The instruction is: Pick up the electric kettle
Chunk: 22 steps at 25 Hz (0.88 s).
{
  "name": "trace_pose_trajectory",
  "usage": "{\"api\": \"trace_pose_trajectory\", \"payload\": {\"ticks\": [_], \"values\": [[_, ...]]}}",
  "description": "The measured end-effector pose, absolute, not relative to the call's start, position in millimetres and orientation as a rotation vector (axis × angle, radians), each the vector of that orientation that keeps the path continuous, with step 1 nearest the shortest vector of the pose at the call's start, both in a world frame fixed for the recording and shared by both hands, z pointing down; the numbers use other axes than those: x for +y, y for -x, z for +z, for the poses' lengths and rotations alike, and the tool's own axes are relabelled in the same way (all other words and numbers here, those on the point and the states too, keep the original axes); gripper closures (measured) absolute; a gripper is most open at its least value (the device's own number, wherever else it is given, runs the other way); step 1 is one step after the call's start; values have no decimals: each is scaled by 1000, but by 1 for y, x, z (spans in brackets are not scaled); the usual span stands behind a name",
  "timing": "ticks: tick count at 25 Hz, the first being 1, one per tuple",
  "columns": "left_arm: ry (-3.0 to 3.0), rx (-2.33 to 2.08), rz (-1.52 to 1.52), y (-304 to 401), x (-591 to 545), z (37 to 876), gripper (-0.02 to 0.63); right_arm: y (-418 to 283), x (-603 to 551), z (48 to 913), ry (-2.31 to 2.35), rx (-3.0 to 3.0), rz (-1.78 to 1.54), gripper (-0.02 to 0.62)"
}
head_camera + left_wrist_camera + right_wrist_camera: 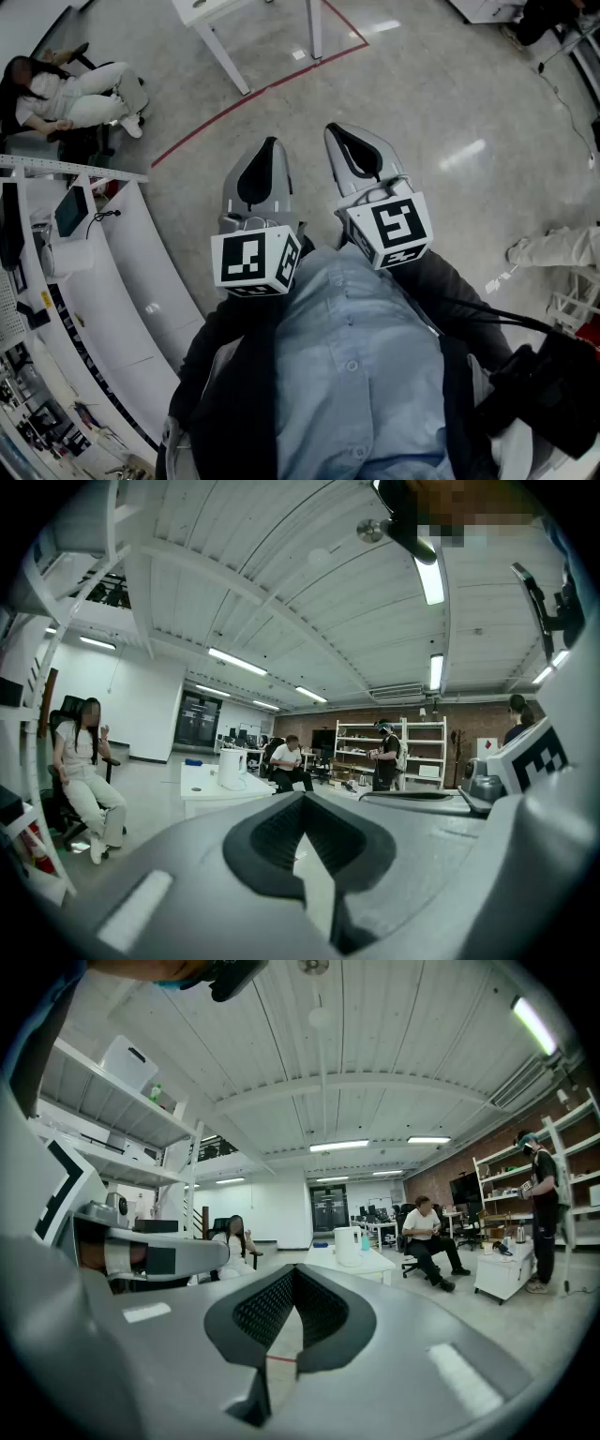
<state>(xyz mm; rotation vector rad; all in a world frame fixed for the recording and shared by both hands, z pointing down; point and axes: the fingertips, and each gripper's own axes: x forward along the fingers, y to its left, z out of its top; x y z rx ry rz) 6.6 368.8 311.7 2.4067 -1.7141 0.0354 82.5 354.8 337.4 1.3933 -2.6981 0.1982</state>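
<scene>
Task not started. Left gripper (268, 150) and right gripper (341, 137) up near chest, jaws closed on nothing. Electric kettle (348, 1246) upright on far white table (371, 1264), well apart from both. Left to do: approach, open, grasp, lift.

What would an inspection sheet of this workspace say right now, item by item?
Surface: white table, far across the room from both grippers.
Job's things: white electric kettle upright on that table, untouched.
Clutter: small bluish item beside the kettle.
Grippers: left gripper and right gripper both shut, nothing between the jaws.
Cables: black cable at the wearer's right side.
Surroundings: seated person, shelving, red floor line.
</scene>
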Motion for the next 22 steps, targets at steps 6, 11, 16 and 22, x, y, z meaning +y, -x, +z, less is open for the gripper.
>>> {"api": "trace_pose_trajectory", "payload": {"ticks": [6, 11, 16, 22], "values": [[-2418, -1735, 40, -15, 367, 316, 603, -91, 352, 337, -1402, -2709, 196, 571], [-2413, -1713, 65, -29, 366, 322, 603, -101, 354, 343, -1395, -2715, 242, 572], [-2423, -1684, 94, -56, 361, 326, 603, -125, 351, 351, -1393, -2723, 324, 569], [-2433, -1668, 148, -94, 349, 329, 603, -165, 340, 360, -1424, -2711, 368, 569]]}}
